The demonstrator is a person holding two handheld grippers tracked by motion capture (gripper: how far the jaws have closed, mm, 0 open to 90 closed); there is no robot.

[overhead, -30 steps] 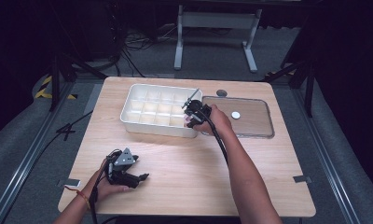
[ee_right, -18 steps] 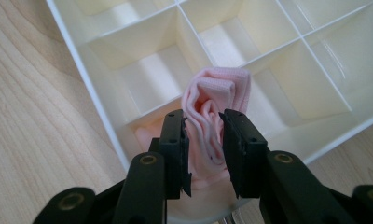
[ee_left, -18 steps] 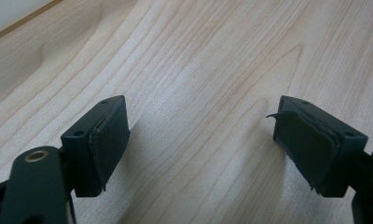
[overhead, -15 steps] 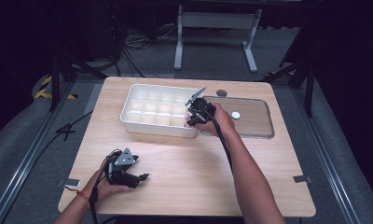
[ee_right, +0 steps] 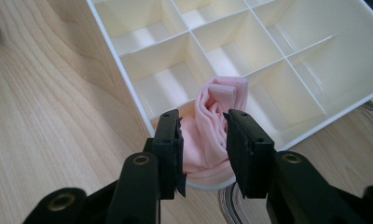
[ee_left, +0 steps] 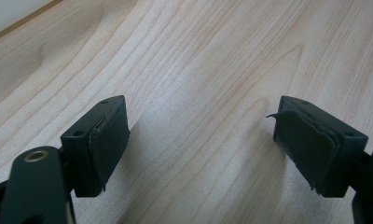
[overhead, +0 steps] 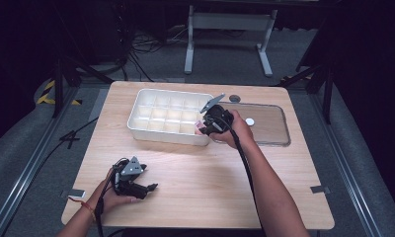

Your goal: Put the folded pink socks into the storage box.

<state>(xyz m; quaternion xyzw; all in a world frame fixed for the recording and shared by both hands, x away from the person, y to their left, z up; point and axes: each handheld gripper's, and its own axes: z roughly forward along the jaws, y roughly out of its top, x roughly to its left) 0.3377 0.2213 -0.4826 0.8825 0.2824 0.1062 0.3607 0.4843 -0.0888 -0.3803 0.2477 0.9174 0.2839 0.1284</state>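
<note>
Down at the near left of the table [overhead: 195,173], the person's left hand rests on the wood with the left gripper [overhead: 148,187] lying low and pointing to the right. Its fingers [ee_left: 103,140] stand spread wide, and there is bare wood grain between them; they hold nothing.

Further along, toward the middle of the far side, sits a white divided tray [overhead: 151,129], long side facing the person, its grid of small compartments open to the top. From the right gripper view most of the compartments nearby look bare.

At the tray's near right corner the right gripper [overhead: 205,129] leans in over the rim, the person's hand wrapped around its body and the cable trailing back along the forearm. A rolled pink cloth [ee_right: 212,121] sits in that corner compartment, standing up above the dividers. The right fingers [ee_right: 168,149] flank it closely on both sides and have just been opening; the cloth is between them, but I cannot tell whether the pads press on it.

Just to the right of the tray, a clear lid [overhead: 267,126] lies flat on the table with a small white knob [overhead: 250,121] on it.
</note>
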